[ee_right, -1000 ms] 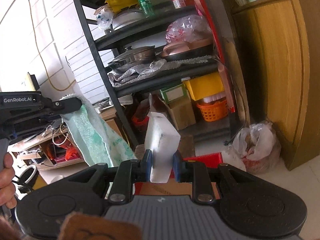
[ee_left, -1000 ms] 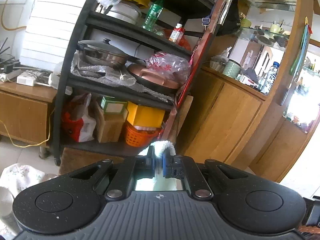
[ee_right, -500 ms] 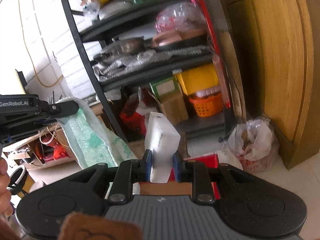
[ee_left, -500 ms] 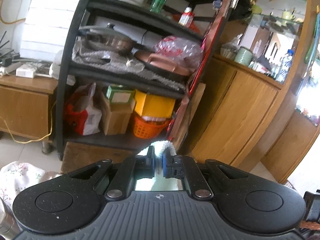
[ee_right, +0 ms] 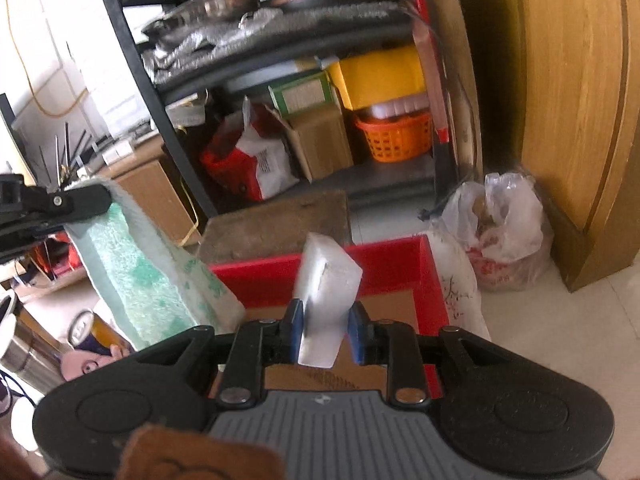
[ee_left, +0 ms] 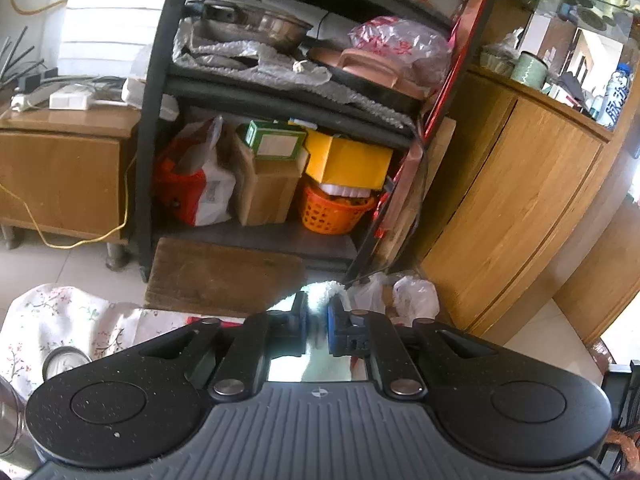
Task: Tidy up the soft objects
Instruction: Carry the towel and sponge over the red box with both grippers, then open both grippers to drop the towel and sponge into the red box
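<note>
My right gripper (ee_right: 325, 334) is shut on a white foam sponge block (ee_right: 326, 284) and holds it above a red box (ee_right: 400, 256) with a cardboard bottom. My left gripper (ee_left: 318, 320) is shut on a pale green towel (ee_left: 325, 291), of which only a fluffy white edge shows between the fingers in its own view. In the right wrist view the left gripper (ee_right: 76, 202) is at the left and the towel (ee_right: 136, 276) hangs down from it beside the red box.
A black shelf rack (ee_left: 160, 92) holds pots, boxes and an orange basket (ee_left: 334, 210). A wooden cabinet (ee_left: 516, 208) stands right, a plastic bag (ee_right: 500, 232) at its foot. A flowered cloth (ee_left: 60, 324) covers the table; cans and a steel cup (ee_right: 24, 356) stand left.
Both grippers have tilted downward; the shelves moved up in both views. The red box has come into the right wrist view under the sponge. Both grips are unchanged.
</note>
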`<action>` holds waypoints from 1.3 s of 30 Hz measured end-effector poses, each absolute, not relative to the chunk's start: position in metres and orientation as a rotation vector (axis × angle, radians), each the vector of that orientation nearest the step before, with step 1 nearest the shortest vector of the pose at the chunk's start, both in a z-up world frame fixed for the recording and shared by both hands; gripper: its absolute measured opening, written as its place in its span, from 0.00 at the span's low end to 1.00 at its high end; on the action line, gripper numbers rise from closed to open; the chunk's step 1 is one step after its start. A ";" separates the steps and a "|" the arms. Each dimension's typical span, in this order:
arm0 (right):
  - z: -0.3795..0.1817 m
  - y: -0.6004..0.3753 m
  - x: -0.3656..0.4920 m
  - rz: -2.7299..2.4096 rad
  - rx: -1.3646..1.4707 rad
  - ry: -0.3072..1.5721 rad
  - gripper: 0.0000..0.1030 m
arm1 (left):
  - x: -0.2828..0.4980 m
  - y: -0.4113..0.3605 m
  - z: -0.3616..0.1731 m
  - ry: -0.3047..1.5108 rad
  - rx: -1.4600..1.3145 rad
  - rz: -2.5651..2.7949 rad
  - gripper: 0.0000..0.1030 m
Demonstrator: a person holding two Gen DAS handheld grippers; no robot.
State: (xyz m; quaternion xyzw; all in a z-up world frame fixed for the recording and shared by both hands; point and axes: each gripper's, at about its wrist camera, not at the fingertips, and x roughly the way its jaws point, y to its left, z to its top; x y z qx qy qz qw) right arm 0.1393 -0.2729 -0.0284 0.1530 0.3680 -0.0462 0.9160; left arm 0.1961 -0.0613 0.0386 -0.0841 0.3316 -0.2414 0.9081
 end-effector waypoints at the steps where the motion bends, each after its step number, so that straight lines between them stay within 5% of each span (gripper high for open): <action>1: -0.031 -0.273 0.140 -0.096 0.319 0.765 0.00 | 0.196 -0.061 0.038 0.684 -0.169 -0.493 0.11; 7: -0.035 -0.277 0.144 -0.112 0.330 0.781 0.01 | 0.195 -0.063 0.038 0.679 -0.141 -0.483 0.20; 39: -0.019 -0.283 0.104 -0.146 0.342 0.762 0.06 | 0.154 -0.049 0.013 0.725 -0.081 -0.453 0.24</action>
